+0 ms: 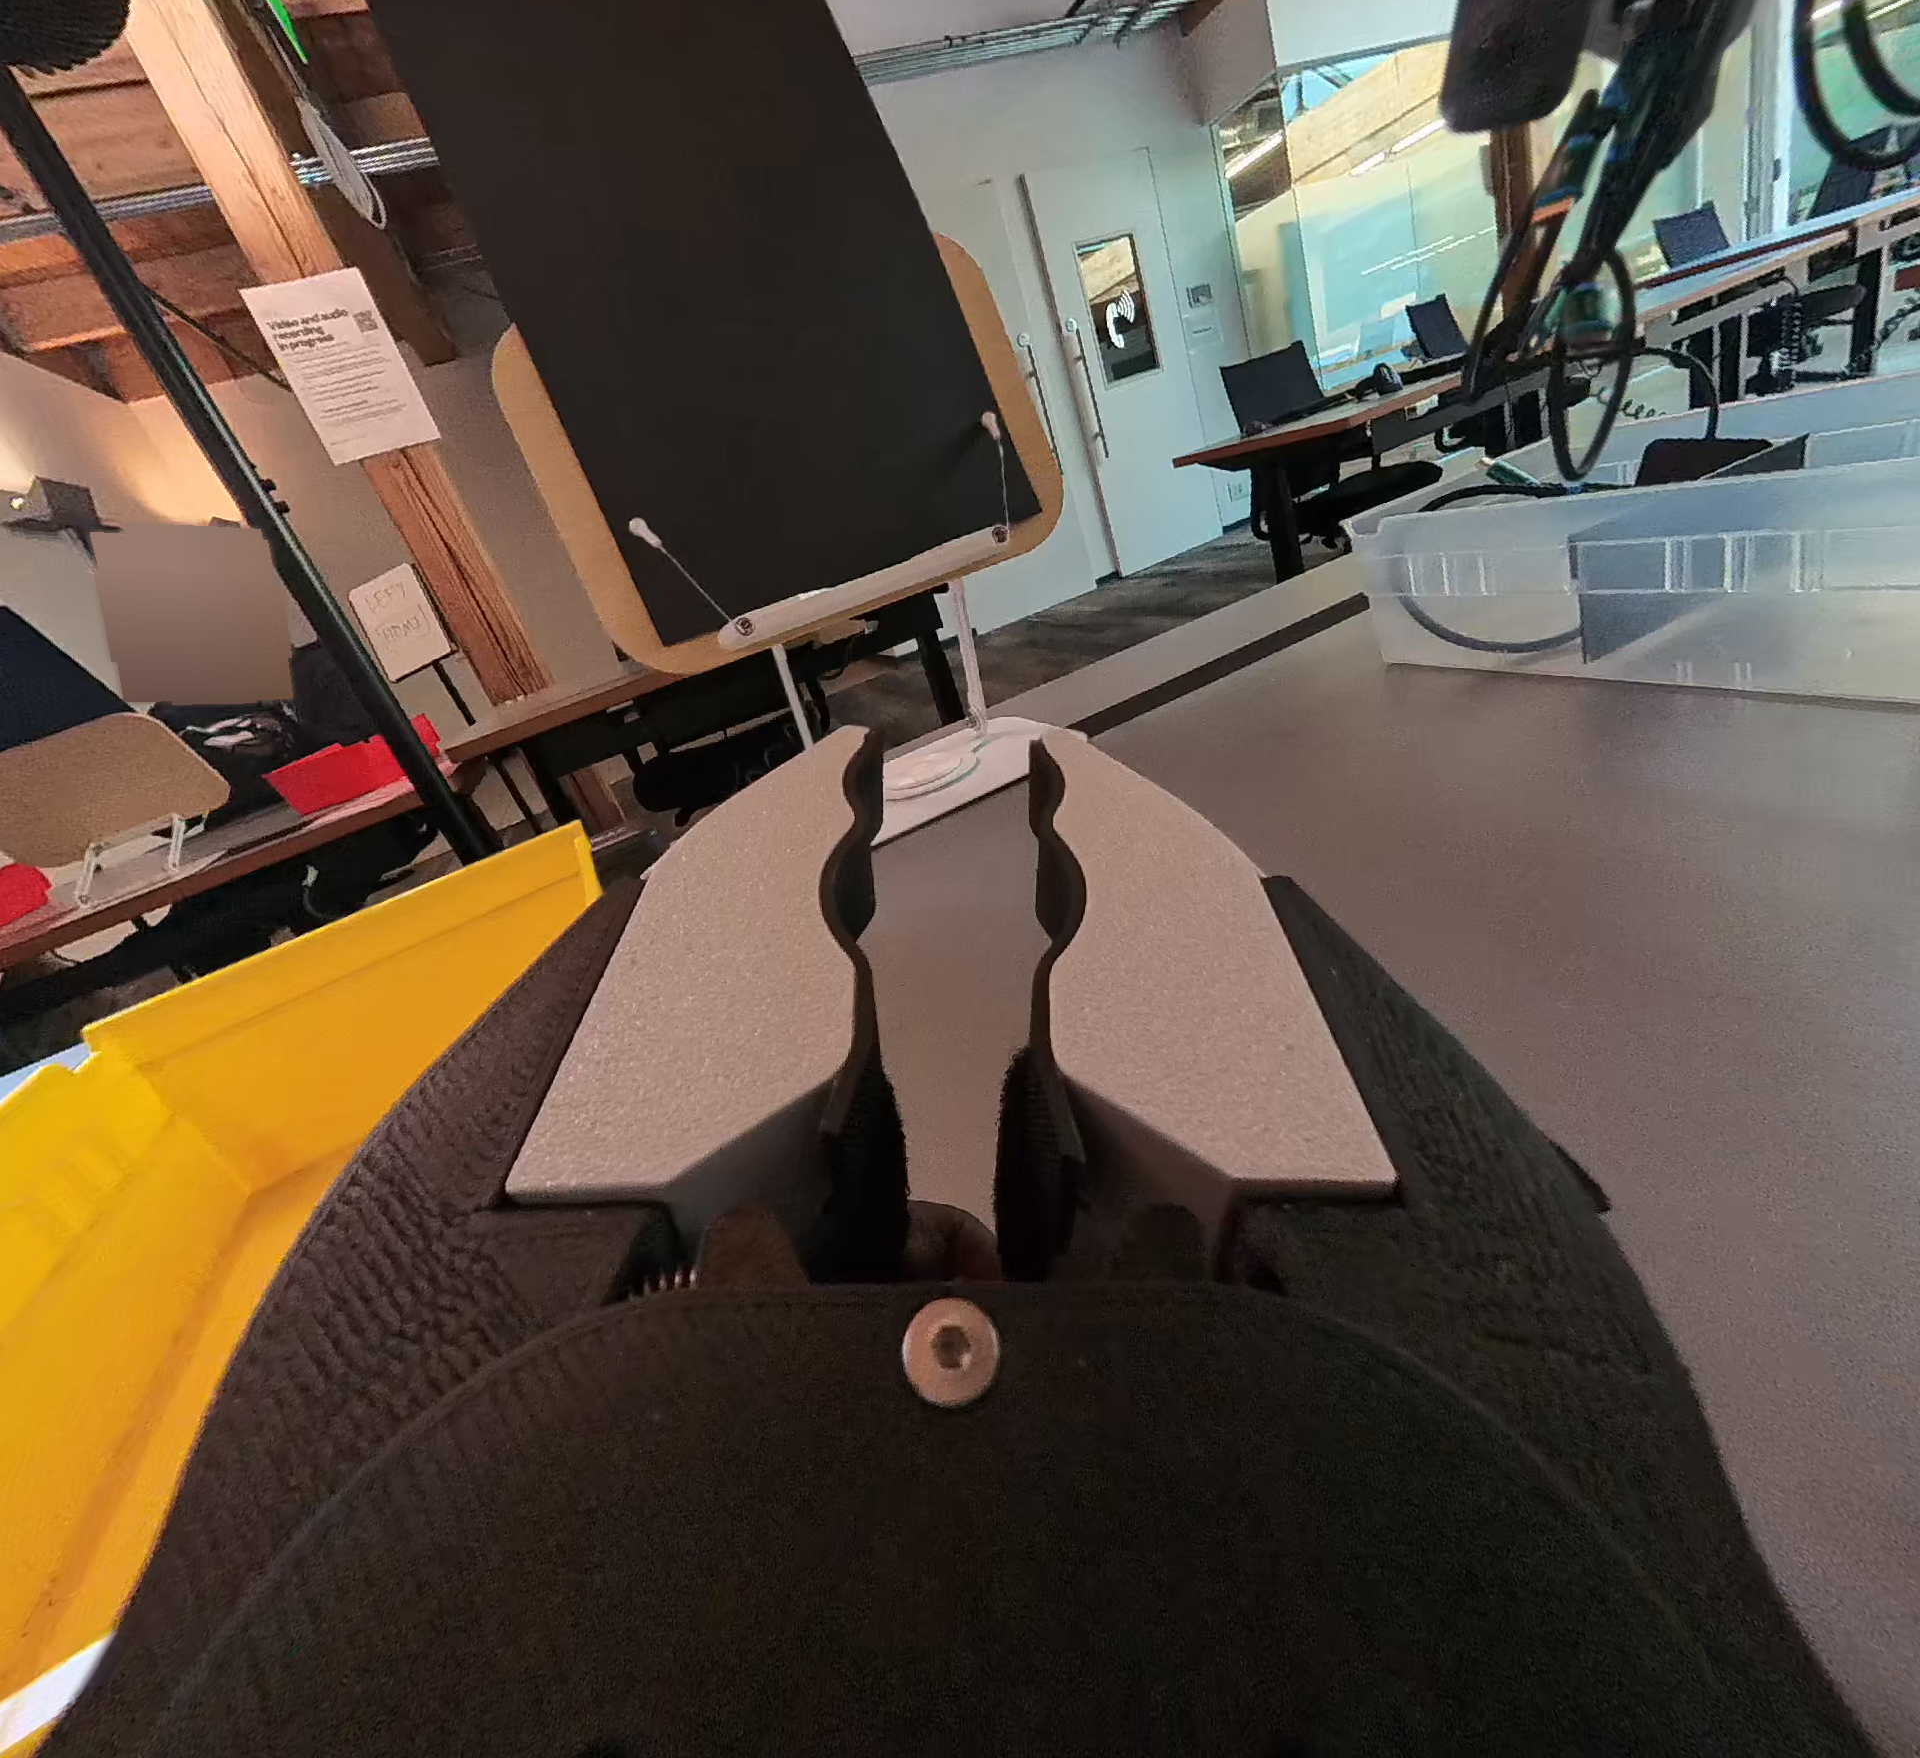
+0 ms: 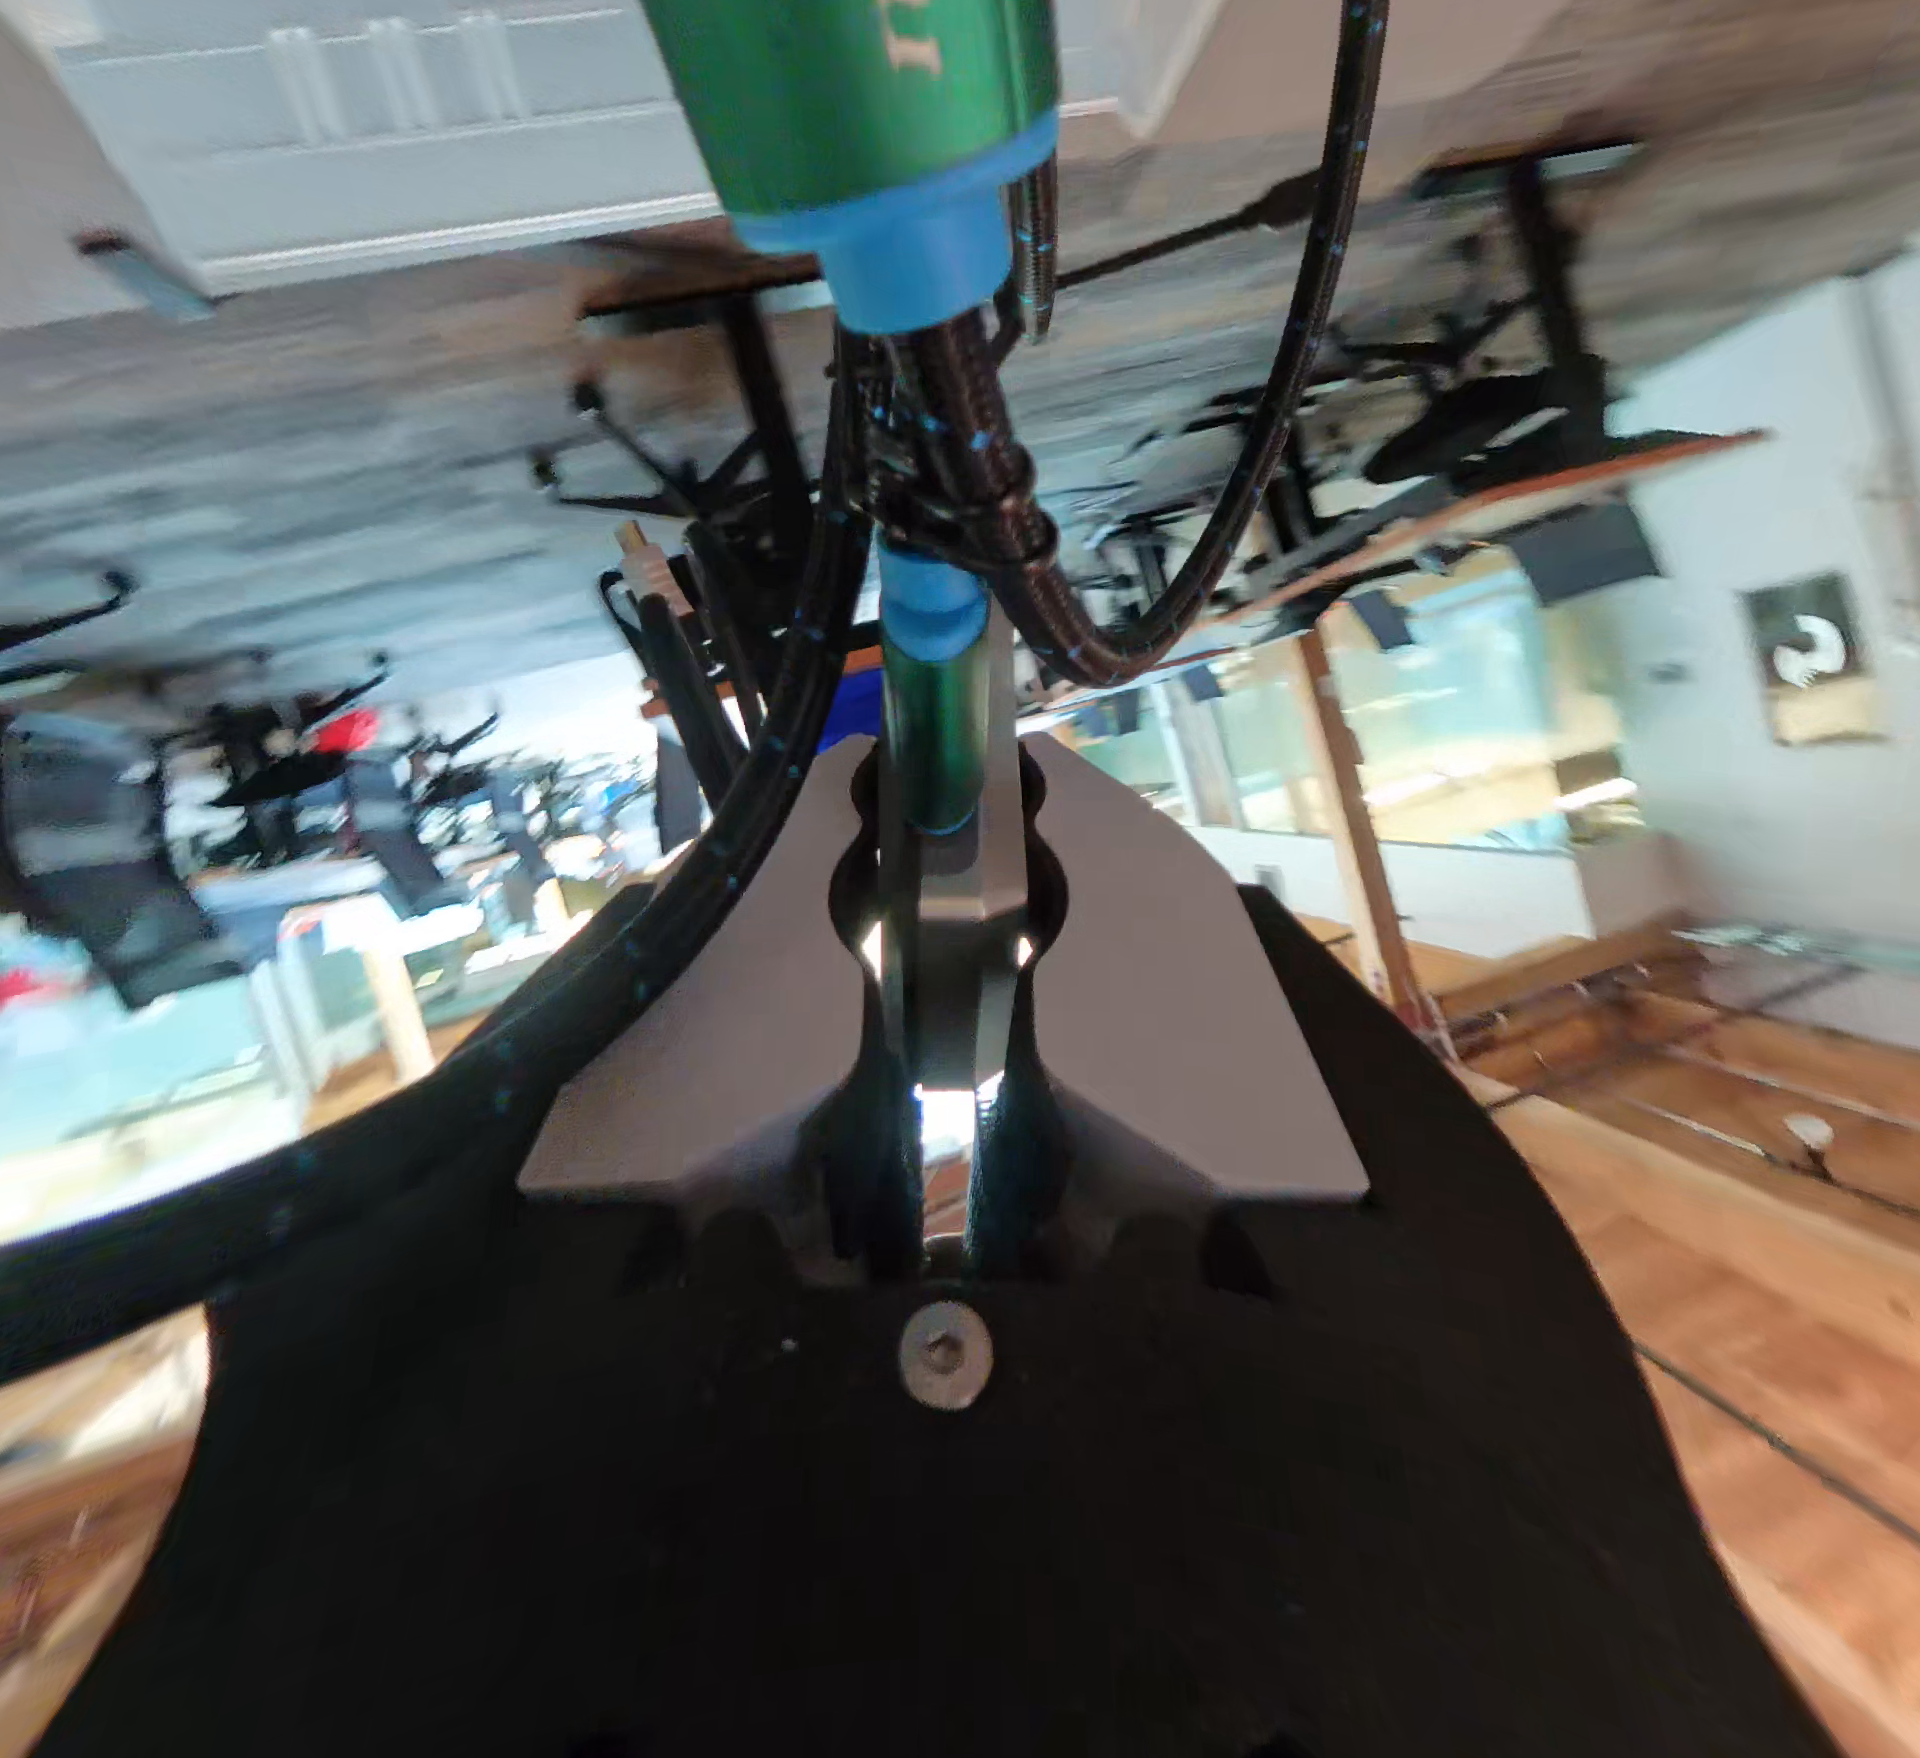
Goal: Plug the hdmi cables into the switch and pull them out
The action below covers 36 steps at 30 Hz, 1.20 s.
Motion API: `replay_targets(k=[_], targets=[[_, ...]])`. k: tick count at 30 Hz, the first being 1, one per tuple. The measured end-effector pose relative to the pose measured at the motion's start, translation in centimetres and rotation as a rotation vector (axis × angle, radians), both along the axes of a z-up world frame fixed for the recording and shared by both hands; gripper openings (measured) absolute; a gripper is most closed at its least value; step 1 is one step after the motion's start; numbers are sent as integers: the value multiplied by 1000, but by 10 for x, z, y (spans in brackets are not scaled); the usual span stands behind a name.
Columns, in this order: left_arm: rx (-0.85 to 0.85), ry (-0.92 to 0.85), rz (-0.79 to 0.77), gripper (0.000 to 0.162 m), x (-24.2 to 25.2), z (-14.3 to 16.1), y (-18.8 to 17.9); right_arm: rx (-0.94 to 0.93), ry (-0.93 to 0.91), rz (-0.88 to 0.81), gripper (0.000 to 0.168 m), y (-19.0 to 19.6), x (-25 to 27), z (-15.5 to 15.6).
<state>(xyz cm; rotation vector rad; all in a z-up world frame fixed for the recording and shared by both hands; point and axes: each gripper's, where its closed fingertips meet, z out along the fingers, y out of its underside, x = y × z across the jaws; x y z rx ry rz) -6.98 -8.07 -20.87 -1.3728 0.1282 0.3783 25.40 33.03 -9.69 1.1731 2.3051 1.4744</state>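
Two tongs — left tongs (image 1: pixel 951 773) parted, empty over the grey bench (image 1: pixel 1507 929); right tongs (image 2: pixel 948 778) clamp a green-shelled HDMI plug (image 2: pixel 935 752) — black braided cable (image 2: pixel 1299 358) looping.

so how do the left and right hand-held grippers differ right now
The left hand-held gripper is open with nothing between its fingers; the right hand-held gripper is shut on a green HDMI plug. The left sits level, low over the grey table; the right is turned over, its view upside down, with braided cable looping past. Both have the same grey fingers on a black body.
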Motion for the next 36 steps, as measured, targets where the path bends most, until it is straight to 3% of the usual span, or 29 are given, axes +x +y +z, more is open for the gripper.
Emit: replay_targets(k=[4, 12, 22, 25, 29, 31, 34, 36], targets=[[-9, -1, 16, 27, -4, -7, -3, -23, -126, 3, 21, 24, -23, -20], [-33, -3, 15, 27, -5, -17, 0, -212, -111, 134, 21, 41, -33, -101], [-41, 18, 4, 26, -1, -17, 10, -291, 210, 209, 23, 61, -11, -171], [-50, 25, -2, 26, 2, -18, 13, -238, 274, 274, 25, 65, -13, -176], [-60, 37, -6, 26, 4, -18, 14, -241, 315, 270, 50, 58, -1, -180], [-60, 36, -3, 26, 4, -17, 13, -253, 371, 211, 72, 53, 9, -176], [-55, 26, 3, 26, 1, -16, 12, -295, 566, 78, 87, 43, 21, -160], [-55, 8, 1, 26, 0, -18, 12, -317, 743, -11, 88, 41, 26, -145]])
